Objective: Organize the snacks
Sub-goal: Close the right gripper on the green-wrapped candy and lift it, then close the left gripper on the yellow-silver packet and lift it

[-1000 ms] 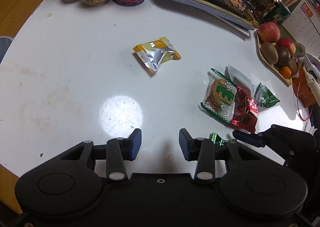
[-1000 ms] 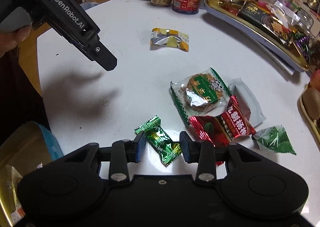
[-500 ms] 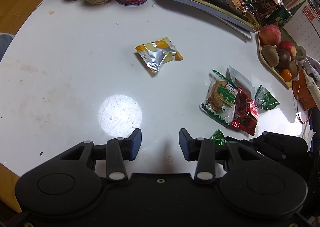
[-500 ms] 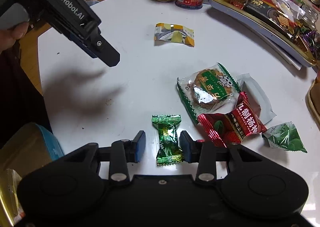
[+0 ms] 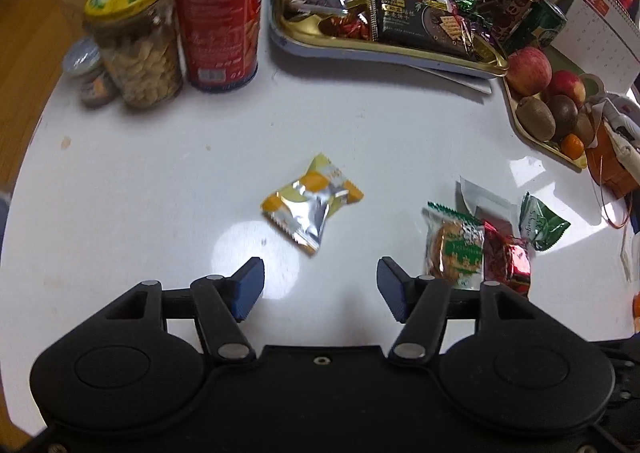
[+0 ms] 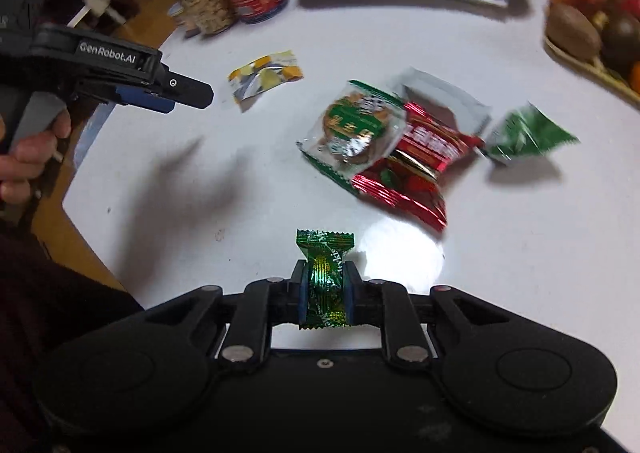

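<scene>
My right gripper (image 6: 325,287) is shut on a green foil candy (image 6: 325,273) and holds it above the white table (image 6: 240,181). My left gripper (image 5: 320,285) is open and empty, just short of a yellow and silver snack packet (image 5: 310,205); it also shows in the right wrist view (image 6: 176,93) near that packet (image 6: 264,75). A green cookie packet (image 5: 454,247), a red packet (image 5: 506,259) and a small green packet (image 5: 542,223) lie together at the right. The cookie packet (image 6: 356,125) and red packet (image 6: 416,165) lie ahead of my right gripper.
A gold tray (image 5: 332,41) heaped with snacks stands at the back. A red can (image 5: 220,9), a nut jar (image 5: 136,41) and a small jar (image 5: 90,73) stand at the back left. A fruit tray (image 5: 520,125) with apples and kiwis sits at the right.
My right gripper has shut on the green candy and lifted it off the table. My left gripper has opened wider and moved forward toward the yellow packet.
</scene>
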Available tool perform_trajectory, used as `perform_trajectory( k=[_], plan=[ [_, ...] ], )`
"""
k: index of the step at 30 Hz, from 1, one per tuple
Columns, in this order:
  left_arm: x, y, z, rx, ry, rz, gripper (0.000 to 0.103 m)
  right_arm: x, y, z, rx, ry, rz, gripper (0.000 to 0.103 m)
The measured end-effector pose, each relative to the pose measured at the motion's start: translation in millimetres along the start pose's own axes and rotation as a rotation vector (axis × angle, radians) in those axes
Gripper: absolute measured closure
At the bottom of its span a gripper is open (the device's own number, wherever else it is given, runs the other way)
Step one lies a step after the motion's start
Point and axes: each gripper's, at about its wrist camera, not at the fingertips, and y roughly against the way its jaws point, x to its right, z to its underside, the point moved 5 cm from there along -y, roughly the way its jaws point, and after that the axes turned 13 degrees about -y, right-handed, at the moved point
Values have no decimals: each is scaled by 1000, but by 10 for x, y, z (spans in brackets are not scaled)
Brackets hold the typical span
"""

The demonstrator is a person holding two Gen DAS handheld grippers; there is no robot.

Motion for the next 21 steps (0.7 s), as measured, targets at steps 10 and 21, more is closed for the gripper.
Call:
perform_trajectory(
  k=[10, 21],
  plan=[
    [274, -513, -430, -166, -405, -57, 38, 208, 406, 74, 57, -233, -120, 84],
    [417, -782, -501, -231, -474, -77, 38, 343, 423, -46, 78, -290, -134, 83]
  ],
)
